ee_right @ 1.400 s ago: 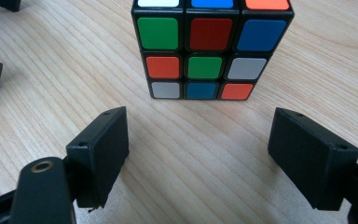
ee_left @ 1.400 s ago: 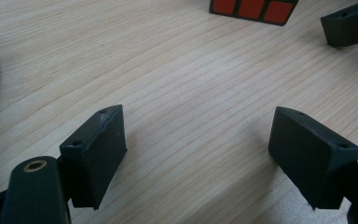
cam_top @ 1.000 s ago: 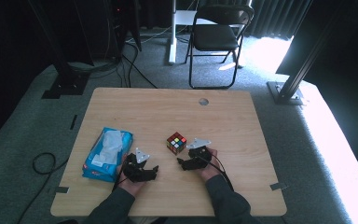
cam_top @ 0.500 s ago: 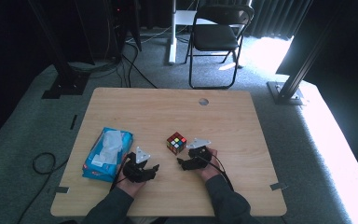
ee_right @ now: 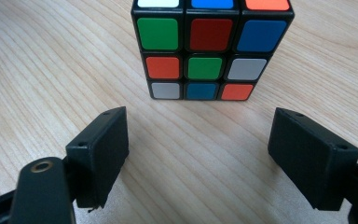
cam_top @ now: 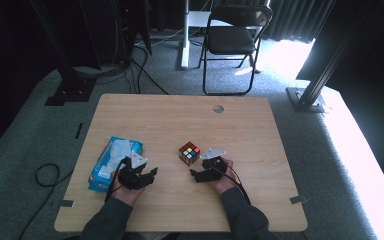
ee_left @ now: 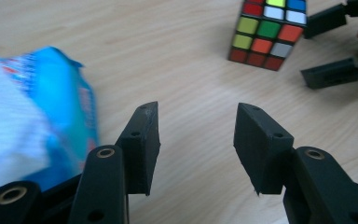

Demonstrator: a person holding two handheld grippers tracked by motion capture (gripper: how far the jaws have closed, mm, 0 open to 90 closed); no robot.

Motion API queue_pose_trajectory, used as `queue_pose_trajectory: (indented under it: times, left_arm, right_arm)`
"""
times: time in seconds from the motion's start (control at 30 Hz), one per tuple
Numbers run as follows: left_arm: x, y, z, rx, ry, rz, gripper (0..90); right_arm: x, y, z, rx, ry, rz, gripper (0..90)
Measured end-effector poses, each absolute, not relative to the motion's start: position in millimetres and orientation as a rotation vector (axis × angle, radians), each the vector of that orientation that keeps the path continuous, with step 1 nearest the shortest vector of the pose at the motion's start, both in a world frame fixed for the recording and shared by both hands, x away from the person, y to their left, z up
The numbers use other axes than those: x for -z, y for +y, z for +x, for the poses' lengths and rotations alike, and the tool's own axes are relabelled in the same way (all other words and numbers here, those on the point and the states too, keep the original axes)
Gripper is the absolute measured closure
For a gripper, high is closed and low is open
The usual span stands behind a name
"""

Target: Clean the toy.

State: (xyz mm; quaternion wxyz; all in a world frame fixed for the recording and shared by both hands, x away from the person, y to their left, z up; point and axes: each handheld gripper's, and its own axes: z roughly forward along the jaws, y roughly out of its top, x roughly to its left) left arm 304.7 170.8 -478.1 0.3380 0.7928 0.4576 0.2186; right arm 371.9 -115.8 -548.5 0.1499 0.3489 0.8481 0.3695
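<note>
On the table, right hand-held gripper (ee_right: 198,154) spread before puzzle cube (ee_right: 209,46), left hand-held gripper (ee_left: 196,144) closing, empty.

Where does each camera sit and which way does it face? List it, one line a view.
High view: above the table, looking down; forearms, left tongs, right tongs.
Left gripper view: rides the left tongs, open, nothing between; tissue pack beside.
Right gripper view: rides the right tongs, open, facing the cube.
All share the cube.

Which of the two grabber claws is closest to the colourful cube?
The right gripper. The cube sits just ahead of its open jaws, not yet between them. The left gripper is farther away, next to the blue tissue pack.
</note>
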Motion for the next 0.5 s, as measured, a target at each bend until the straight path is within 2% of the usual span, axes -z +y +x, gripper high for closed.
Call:
queue_pose_trajectory:
  times: [0.2,0.5]
  left_arm:
    - [463.4,194.3,305.7,-0.639,1.227,2.021,51.2]
    - [457.0,221.9,306.9,-0.734,1.325,1.978,47.1]
  right_arm:
    - [548.5,-115.8,371.9,-1.062,2.436,1.003,19.7]
    - [548.5,-115.9,372.0,-1.061,2.437,1.001,19.7]
